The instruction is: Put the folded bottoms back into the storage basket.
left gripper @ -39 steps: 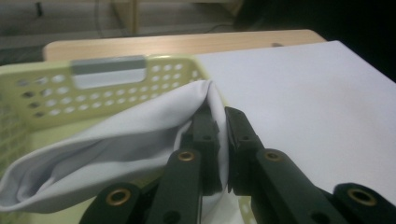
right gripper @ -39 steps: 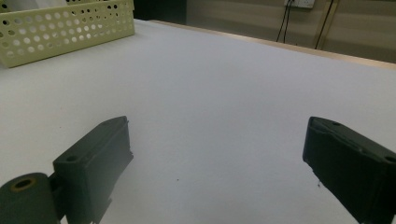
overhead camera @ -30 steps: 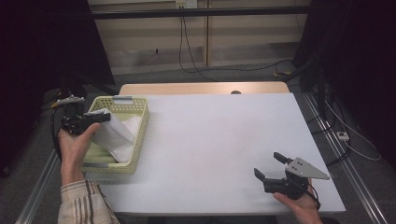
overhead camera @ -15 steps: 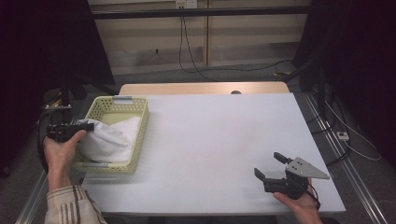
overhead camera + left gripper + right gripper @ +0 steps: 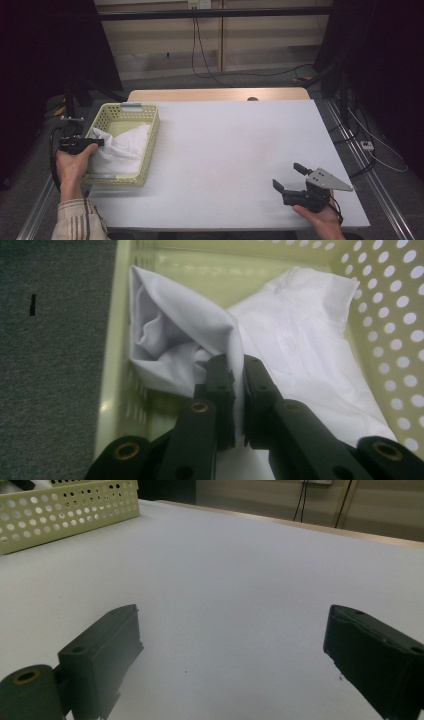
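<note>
**Cloth pinched at the basket's edge, right gripper idle**

Nearest the person, the right gripper point(image 5: 289, 181) rests low over the front right part of the white table point(image 5: 230, 150), jaws spread wide with nothing between them; its own view looks across bare tabletop toward the far basket wall. At the front left, the left gripper point(image 5: 96, 142) is held at the outer long side of the pale yellow perforated basket point(image 5: 148, 131), and the left gripper view shows its jaws closed together on a fold of the white cloth point(image 5: 300, 355). The pinched fold rises in a peak against the basket's wall, while the rest of the cloth lies slack across the basket floor. Farther back, the table's wooden edge and dangling cables point(image 5: 200, 45) stand against the wall.

The risks, as I judge them: the bite takes a thin fold near the cloth's edge, so a quick pull could let it slip free. The basket looks light and nothing holds it down, so if the cloth drags over or catches on the rim, the basket may tip or slide toward the table's left edge.
</note>
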